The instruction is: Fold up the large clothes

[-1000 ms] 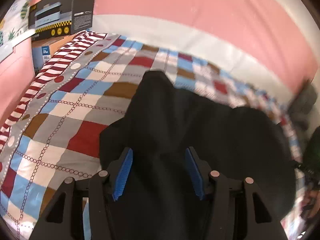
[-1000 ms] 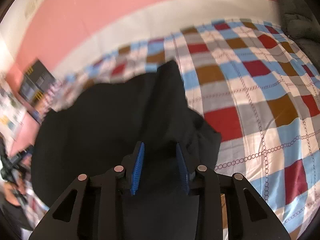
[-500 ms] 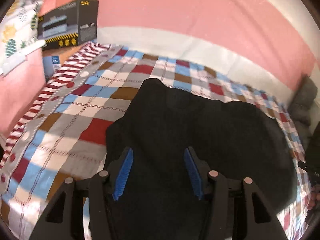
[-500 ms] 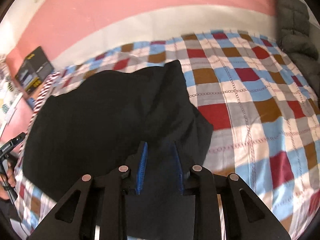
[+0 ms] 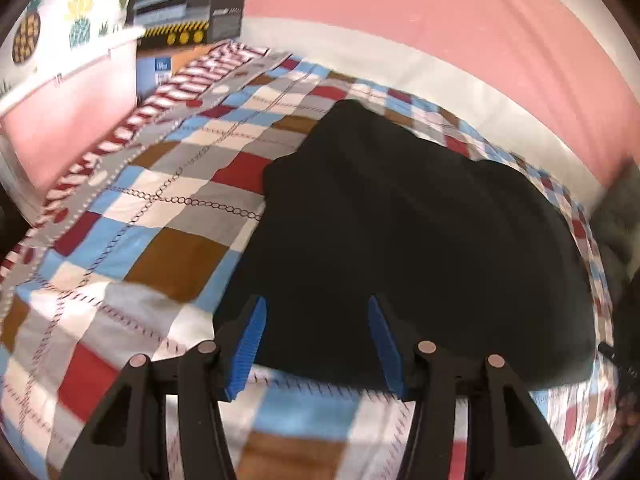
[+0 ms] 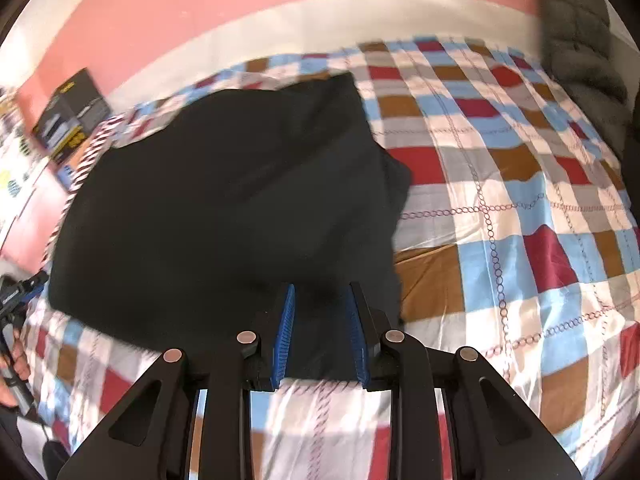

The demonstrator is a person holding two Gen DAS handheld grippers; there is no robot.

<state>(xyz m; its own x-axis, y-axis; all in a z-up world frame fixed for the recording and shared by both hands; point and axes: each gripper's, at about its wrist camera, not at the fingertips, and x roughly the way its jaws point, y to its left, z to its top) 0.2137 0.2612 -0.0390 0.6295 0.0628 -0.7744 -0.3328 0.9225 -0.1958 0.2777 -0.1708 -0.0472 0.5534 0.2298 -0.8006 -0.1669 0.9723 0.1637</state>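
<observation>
both claws (image 5: 314, 320) (image 6: 320, 312) tilted down, over black garment (image 5: 400, 240)

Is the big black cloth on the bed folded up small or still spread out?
Mostly spread out. The black cloth covers a wide patch of the checked bedcover, with one corner doubled over at its right edge. How many layers lie underneath, I cannot tell.

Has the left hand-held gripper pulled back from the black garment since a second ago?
Yes. The left hand-held gripper has backed toward the bed's near side: the black garment's near edge and checked bedspread now show between its blue pads.
</observation>
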